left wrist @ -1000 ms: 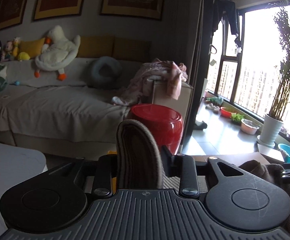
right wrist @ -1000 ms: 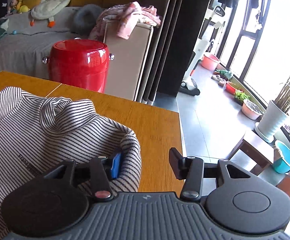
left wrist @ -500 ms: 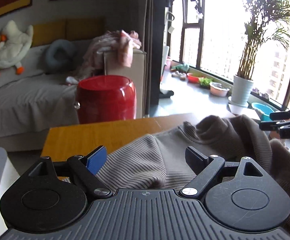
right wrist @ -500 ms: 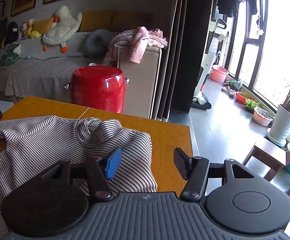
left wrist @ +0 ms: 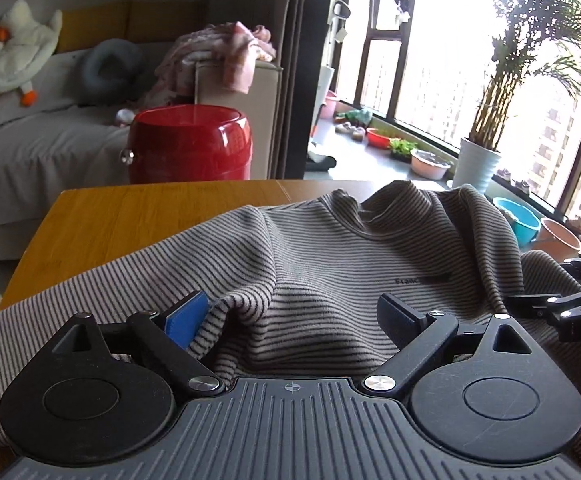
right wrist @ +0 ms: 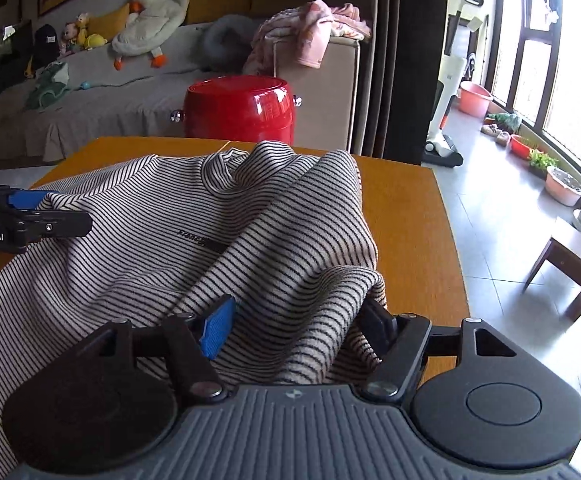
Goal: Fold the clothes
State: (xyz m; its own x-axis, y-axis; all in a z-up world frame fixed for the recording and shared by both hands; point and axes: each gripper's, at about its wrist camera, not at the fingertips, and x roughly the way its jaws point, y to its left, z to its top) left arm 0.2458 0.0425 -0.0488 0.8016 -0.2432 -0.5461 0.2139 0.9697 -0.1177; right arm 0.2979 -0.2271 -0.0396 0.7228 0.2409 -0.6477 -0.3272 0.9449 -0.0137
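A striped turtleneck sweater [left wrist: 330,256] lies rumpled on the wooden table [left wrist: 130,216], its collar toward the far edge. My left gripper [left wrist: 290,316] is open, its fingers astride a raised fold of the sweater. My right gripper [right wrist: 298,316] is open too, with a thick fold of the sweater [right wrist: 218,224] bunched between its fingers. The right gripper shows at the right edge of the left wrist view [left wrist: 570,304], and the left gripper at the left edge of the right wrist view [right wrist: 18,216].
A red stool [left wrist: 188,144] stands beyond the table's far edge [right wrist: 390,184], with a sofa [left wrist: 30,140] behind it. A low wooden stool [right wrist: 570,264] and plant pots [left wrist: 476,168] stand on the floor to the right by the window.
My left gripper let go of the fold it was clamping, opened and came down low over the sweater. My right gripper moved onto the sweater's right side; fabric now sits between its fingers.
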